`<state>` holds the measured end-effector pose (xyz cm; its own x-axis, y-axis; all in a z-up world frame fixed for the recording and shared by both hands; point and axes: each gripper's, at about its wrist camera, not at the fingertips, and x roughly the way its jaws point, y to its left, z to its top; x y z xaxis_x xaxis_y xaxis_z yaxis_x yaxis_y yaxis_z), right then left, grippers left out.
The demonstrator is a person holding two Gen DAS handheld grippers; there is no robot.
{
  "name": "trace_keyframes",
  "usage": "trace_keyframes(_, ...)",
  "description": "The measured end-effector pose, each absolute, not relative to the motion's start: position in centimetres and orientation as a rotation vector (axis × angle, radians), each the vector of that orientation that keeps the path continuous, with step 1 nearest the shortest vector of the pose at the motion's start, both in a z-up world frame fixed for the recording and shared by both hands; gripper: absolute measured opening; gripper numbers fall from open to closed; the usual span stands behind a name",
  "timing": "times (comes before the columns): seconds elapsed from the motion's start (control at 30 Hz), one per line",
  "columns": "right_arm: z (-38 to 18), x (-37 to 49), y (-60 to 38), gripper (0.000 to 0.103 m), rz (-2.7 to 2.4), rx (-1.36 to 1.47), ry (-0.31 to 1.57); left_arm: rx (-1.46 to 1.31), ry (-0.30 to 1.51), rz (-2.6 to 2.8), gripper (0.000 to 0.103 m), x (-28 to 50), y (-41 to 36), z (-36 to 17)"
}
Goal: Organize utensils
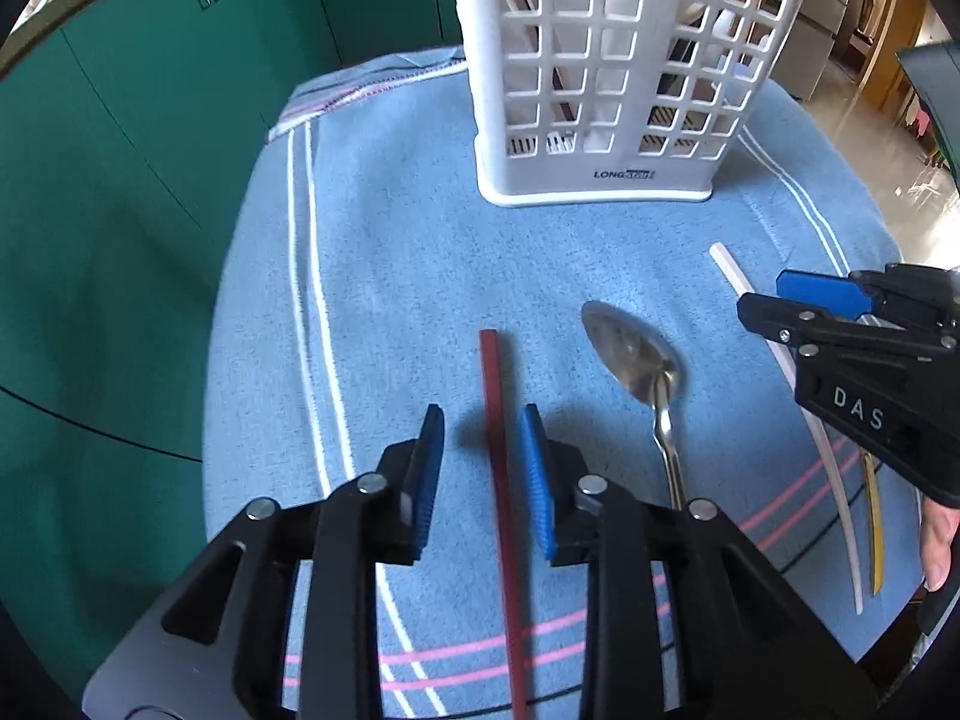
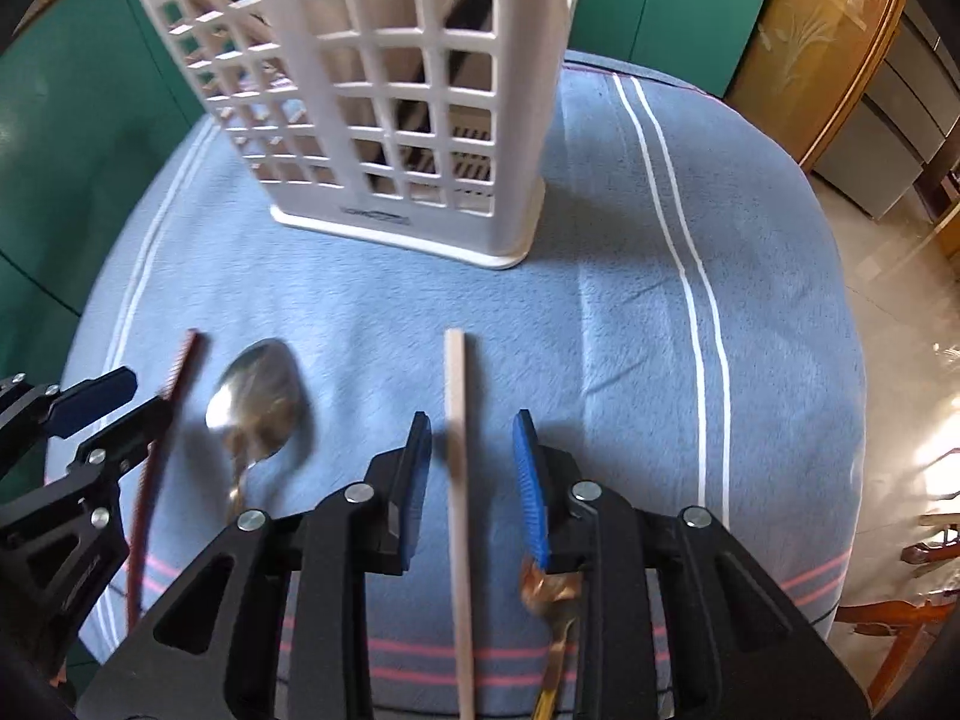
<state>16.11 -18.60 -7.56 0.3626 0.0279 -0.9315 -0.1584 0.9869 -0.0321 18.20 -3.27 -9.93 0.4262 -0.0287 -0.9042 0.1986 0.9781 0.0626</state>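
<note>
We inspect the surface from left to right. On the blue striped towel [image 1: 390, 276], the left gripper [image 1: 483, 468] hangs over a dark red chopstick [image 1: 499, 480]. Its jaws stand parted, the stick lying on the cloth between the blue pads [image 1: 537, 480] and closer to the right-hand pad; we see no pad pressing on it. Just to the right lies a metal spoon [image 1: 639, 354], bowl towards the white slotted utensil holder [image 1: 606, 78], which stands upright at the far side of the towel with some items inside that we cannot identify. Further right, a pale chopstick [image 2: 459, 480] lies flat between the parted jaws of the right gripper [image 2: 474, 474], clear of both pads. Beside it, a gold-coloured utensil [image 2: 555, 630] lies partly hidden under the right-hand finger; its type is too blurred to tell. Part of a hand [image 1: 939, 540] shows at the right edge of the left wrist view. Nothing is gripped by either tool.
</note>
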Motion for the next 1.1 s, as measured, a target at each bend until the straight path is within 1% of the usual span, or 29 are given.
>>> trace_keyframes(0.03, -7.7, 16.3, -18.6, 0.037, 0.117, -0.125, 1.201, 0.167, 1.128, -0.142, 0.027, 18.2, -3.4, -10.1)
trace_keyframes(0.1, -7.8, 16.5, -18.8, 0.043, 0.113, -0.124, 1.199, 0.169, 1.124, -0.137, 0.029, 18.3, -3.5, -10.3)
trace_keyframes(0.3, -7.9, 17.3, -19.7, 0.044, 0.124, -0.101, 1.225, 0.186, 1.127, -0.135, 0.032, 18.4, -4.1, -10.2)
trace_keyframes(0.5, -7.8, 18.6, -19.8, 0.044, 0.131, -0.110, 1.244, 0.184, 1.140, -0.139, 0.033, 19.1, -4.0, -10.3)
trace_keyframes(0.53, -7.8, 18.7, -19.7, 0.041, 0.133, -0.112, 1.245, 0.178, 1.145, -0.144, 0.032, 19.1, -3.9, -10.4)
trace_keyframes(0.57, -7.8, 18.7, -19.5, 0.037, 0.139, -0.112, 1.243, 0.168, 1.148, -0.154, 0.026, 19.2, -3.8, -10.4)
trace_keyframes(0.6, -7.8, 18.8, -19.3, 0.026, 0.146, -0.113, 1.241, 0.158, 1.145, -0.171, 0.020, 19.2, -3.9, -10.4)
trace_keyframes(0.63, -7.8, 18.8, -19.0, 0.014, 0.153, -0.113, 1.241, 0.165, 1.141, -0.179, 0.017, 19.2, -4.0, -10.5)
trace_keyframes(0.67, -7.8, 18.8, -18.7, 0.009, 0.161, -0.112, 1.246, 0.171, 1.137, -0.181, 0.010, 19.1, -4.1, -10.5)
trace_keyframes(0.7, -7.7, 18.8, -18.5, 0.007, 0.171, -0.111, 1.248, 0.176, 1.134, -0.182, 0.007, 19.1, -4.3, -10.6)
trace_keyframes(0.8, -7.7, 18.7, -18.3, 0.006, 0.186, -0.091, 1.242, 0.163, 1.125, -0.180, 0.006, 18.8, -4.4, -10.6)
trace_keyframes(0.9, -6.2, 18.1, -18.8, 0.006, 0.198, -0.045, 1.202, 0.123, 1.091, -0.185, 0.006, 17.9, -3.7, -9.3)
trace_keyframes(1.0, -2.7, 16.6, -19.1, 0.006, 0.227, -0.028, 1.125, 0.082, 1.024, -0.197, 0.006, 16.8, -2.9, -6.4)
trace_keyframes(1.1, 2.3, 14.3, -19.5, 0.006, 0.270, -0.015, 1.019, 0.058, 0.925, -0.211, 0.006, 15.3, -2.4, -2.4)
